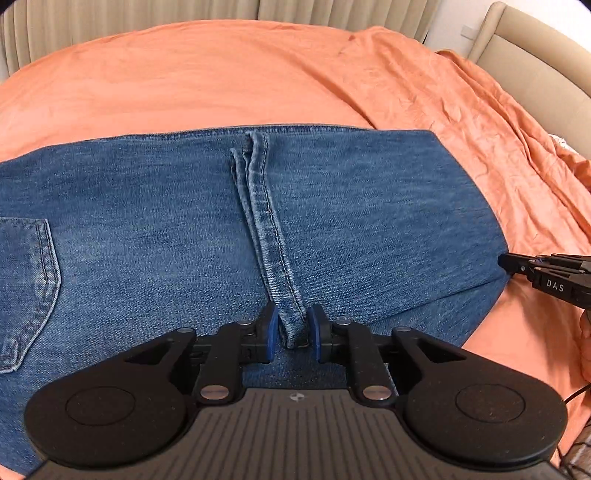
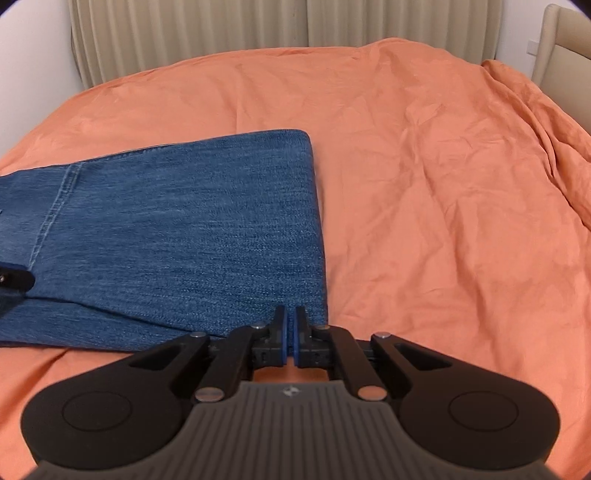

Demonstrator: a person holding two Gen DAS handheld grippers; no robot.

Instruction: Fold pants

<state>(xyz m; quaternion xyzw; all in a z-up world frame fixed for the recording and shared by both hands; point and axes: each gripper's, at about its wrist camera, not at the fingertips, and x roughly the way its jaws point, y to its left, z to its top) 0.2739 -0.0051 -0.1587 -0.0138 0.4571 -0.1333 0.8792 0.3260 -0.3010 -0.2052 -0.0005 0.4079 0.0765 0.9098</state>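
Observation:
Blue denim pants (image 1: 166,229) lie folded flat on the orange bed sheet (image 1: 221,74). Their hem ends (image 1: 269,236) lie across the top layer, running toward me. My left gripper (image 1: 292,330) has its blue pads on either side of the hem's near end, with small gaps, so it is open around it. My right gripper (image 2: 290,332) is shut on the near corner of the folded edge of the pants (image 2: 207,236). It shows in the left wrist view (image 1: 517,264) at the pants' right edge. A back pocket (image 1: 26,288) shows at left.
The orange sheet (image 2: 443,184) is wrinkled to the right and bunched at the far right. A beige headboard (image 1: 535,66) stands at the right. Beige curtains (image 2: 258,26) hang behind the bed. A black cable (image 1: 576,395) hangs at lower right.

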